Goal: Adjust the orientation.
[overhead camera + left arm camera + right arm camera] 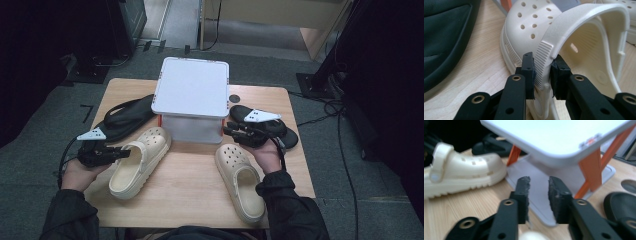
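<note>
A cream clog lies left of centre on the wooden table. My left gripper is shut on its heel strap; in the left gripper view the pads press the ribbed strap end from both sides. A second cream clog lies at the right, toe towards the stand. Just beyond its toe my right gripper hovers open, with nothing between its fingers. It points at the base of a white two-level stand with orange legs.
The white stand sits at the table's back centre. A black slipper lies behind the left clog, and a black sandal lies right of the stand under my right hand. Cables trail on the floor at the right.
</note>
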The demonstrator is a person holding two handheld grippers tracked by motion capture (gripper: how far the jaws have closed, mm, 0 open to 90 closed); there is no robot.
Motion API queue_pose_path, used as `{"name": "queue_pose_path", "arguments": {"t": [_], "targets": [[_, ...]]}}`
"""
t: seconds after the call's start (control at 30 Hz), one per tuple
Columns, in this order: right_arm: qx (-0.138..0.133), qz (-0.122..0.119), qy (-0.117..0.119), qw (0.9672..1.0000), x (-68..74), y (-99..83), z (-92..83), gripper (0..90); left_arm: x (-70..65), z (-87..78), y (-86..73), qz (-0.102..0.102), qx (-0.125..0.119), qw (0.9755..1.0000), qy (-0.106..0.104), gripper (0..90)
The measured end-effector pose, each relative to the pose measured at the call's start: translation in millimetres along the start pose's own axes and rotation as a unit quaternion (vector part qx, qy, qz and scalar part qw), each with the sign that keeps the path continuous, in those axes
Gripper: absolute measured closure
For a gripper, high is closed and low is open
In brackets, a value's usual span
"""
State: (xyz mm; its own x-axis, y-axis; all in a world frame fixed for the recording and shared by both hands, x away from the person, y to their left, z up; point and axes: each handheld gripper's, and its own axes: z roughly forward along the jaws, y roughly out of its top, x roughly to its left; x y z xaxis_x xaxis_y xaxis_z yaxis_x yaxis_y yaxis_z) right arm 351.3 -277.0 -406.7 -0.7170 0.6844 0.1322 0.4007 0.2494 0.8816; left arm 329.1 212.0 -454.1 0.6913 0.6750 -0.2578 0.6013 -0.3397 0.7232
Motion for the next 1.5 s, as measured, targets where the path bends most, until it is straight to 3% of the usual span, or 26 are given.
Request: {"name": "queue_pose_path", "arguments": {"t": [0.27, 0.3, 0.5, 0.63, 0.8, 0.87, 1.03, 1.17, 1.2, 1.23, 1.3, 1.43, 1.5], "targets": [[-0.014, -0.007, 0.013, 0.9998, 0.2, 21.1, 7.4, 76.4, -11.3, -4.7, 6.1, 0.014, -0.017, 0.9997, -0.011, 77.6], [-0.016, -0.013, 0.005, 0.9998, 1.9, 22.9, 8.5, 76.7, -16.2, -8.2, 9.0, 0.018, -0.031, 0.9993, -0.013, 77.9], [-0.017, -0.011, -0.007, 0.9998, -2.2, 23.1, 6.5, 76.5, -27.3, -6.4, 15.2, 0.025, -0.033, 0.999, -0.02, 78.8], [-0.019, -0.008, -0.011, 0.9997, -5.8, 21.2, 5.1, 75.6, -35.8, -5.8, 24.1, 0.024, -0.065, 0.9966, -0.045, 80.7], [-0.02, -0.001, -0.005, 0.9998, -5.7, 19.2, 5.4, 73.5, -39.1, -2.6, 23.8, 0.035, -0.049, 0.9974, -0.039, 80.7], [-0.019, -0.005, -0.005, 0.9998, -4.8, 18.9, 6.1, 72.6, -35.2, 0.5, 20.6, 0.022, -0.036, 0.9984, -0.037, 79.8], [-0.018, -0.004, -0.004, 0.9998, -4.0, 18.9, 6.4, 71.5, -35.9, 11.2, 18.4, 0.026, -0.002, 0.999, -0.037, 76.4], [-0.015, -0.001, -0.004, 0.9999, -4.6, 18.2, 7.0, 71.3, -35.2, 14.8, 18.0, 0.019, -0.001, 0.999, -0.04, 74.5], [-0.014, -0.001, -0.005, 0.9999, -5.0, 17.7, 7.1, 71.2, -35.0, 16.0, 17.6, 0.019, 0.005, 0.9993, -0.032, 72.5], [-0.013, -0.001, -0.004, 0.9999, -5.0, 17.2, 7.5, 71.1, -34.4, 20.2, 16.2, 0.019, 0.027, 0.9991, -0.026, 68.8], [-0.011, -0.001, -0.004, 0.9999, -4.5, 16.8, 7.7, 71.0, -35.2, 24.1, 14.2, 0.019, 0.032, 0.9989, -0.029, 62.5], [-0.011, -0.002, -0.004, 0.9999, -4.9, 16.6, 7.7, 70.8, -32.2, 27.2, 13.4, 0.01, 0.027, 0.9992, -0.027, 61.0], [-0.01, 0.002, -0.003, 0.9999, -5.7, 16.4, 7.5, 70.3, -29.8, 35.7, 11.3, 0.011, 0.054, 0.9984, -0.014, 55.6]]}}
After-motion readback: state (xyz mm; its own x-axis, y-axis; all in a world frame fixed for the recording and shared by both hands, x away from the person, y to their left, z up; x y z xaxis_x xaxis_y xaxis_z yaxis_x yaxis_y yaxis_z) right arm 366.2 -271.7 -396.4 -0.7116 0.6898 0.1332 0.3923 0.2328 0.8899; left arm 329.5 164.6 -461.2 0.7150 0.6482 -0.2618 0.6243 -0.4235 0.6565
